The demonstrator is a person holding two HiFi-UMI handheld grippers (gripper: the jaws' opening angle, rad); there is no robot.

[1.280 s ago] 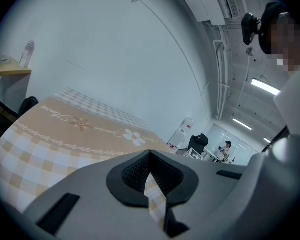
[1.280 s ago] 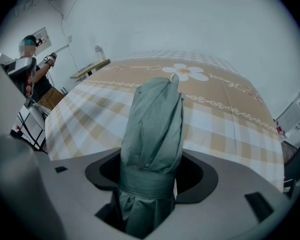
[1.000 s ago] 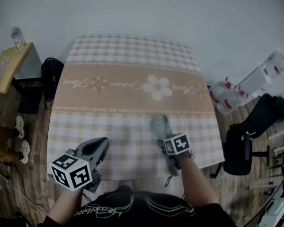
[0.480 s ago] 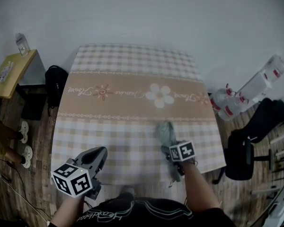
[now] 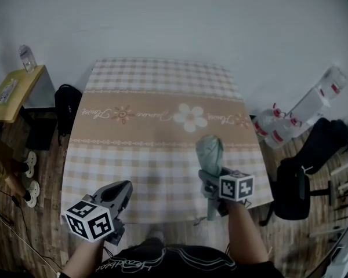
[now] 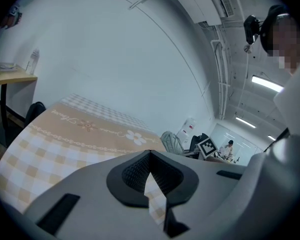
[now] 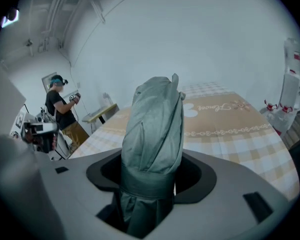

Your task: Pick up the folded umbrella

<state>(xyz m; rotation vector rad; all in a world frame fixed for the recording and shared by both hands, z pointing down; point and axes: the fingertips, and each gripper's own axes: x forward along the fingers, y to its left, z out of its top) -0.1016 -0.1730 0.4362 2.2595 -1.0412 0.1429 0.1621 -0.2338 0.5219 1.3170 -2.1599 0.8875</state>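
Note:
The folded umbrella [image 5: 210,152] is grey-green, bound by a strap, and raised above the checked tablecloth [image 5: 151,126] near its front right. My right gripper [image 5: 211,182] is shut on its lower half, and the canopy end sticks out past the jaws toward the flower print. In the right gripper view the umbrella [image 7: 155,129] fills the space between the jaws of my right gripper [image 7: 149,184]. My left gripper [image 5: 120,189] hovers over the table's front left with its jaws together and nothing in them. In the left gripper view the left gripper [image 6: 151,176] shows only cloth through a thin slit, with the umbrella [image 6: 171,142] far right.
A black bag [image 5: 64,100] and a wooden side table [image 5: 14,91] with a bottle [image 5: 25,57] stand left of the table. Large water jugs [image 5: 278,123] and a black chair [image 5: 296,184] are on the right. Another person [image 7: 60,109] stands in the background.
My right gripper has risen with the umbrella, which now stands off the cloth with its far end higher. The left gripper has barely shifted.

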